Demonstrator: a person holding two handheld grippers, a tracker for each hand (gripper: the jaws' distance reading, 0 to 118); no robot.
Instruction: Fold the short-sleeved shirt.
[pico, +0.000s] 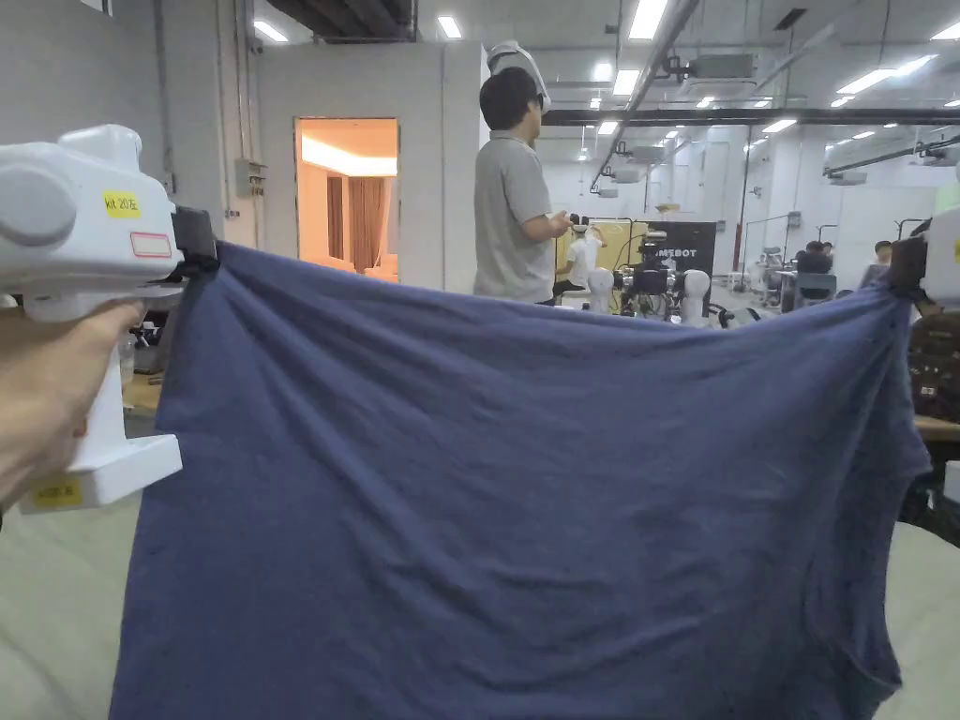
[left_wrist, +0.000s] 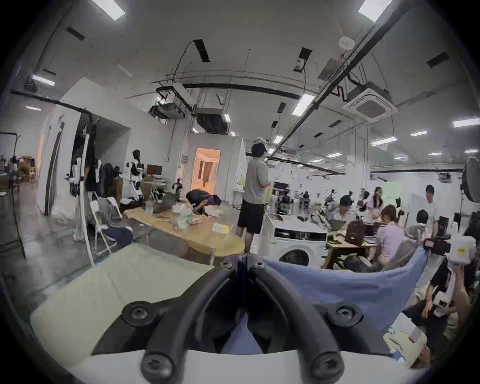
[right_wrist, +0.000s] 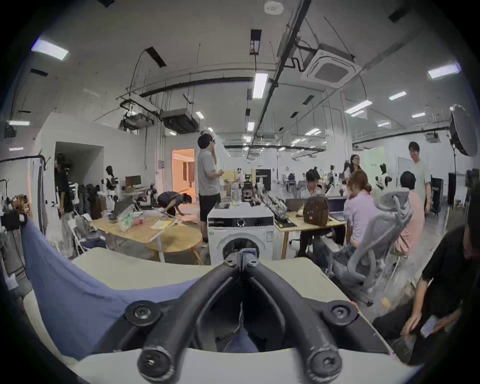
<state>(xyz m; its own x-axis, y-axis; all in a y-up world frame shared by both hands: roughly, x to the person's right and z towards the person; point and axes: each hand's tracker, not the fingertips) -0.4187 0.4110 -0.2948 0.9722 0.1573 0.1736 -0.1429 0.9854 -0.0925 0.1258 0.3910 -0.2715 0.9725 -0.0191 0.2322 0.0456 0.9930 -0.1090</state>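
Shirt (pico: 525, 487), dark blue, is held spread in the air above the pale tabletop (pico: 47, 600), well in front of the washing machine (right_wrist: 241, 228). One upper corner is pinched in the closed left tongs (pico: 192, 251); the opposite corner is pinched in the closed right tongs (pico: 907, 267). The top edge sags between them.

yellow sticker (pico: 121, 203) on left gripper (pico: 192, 246), illegible
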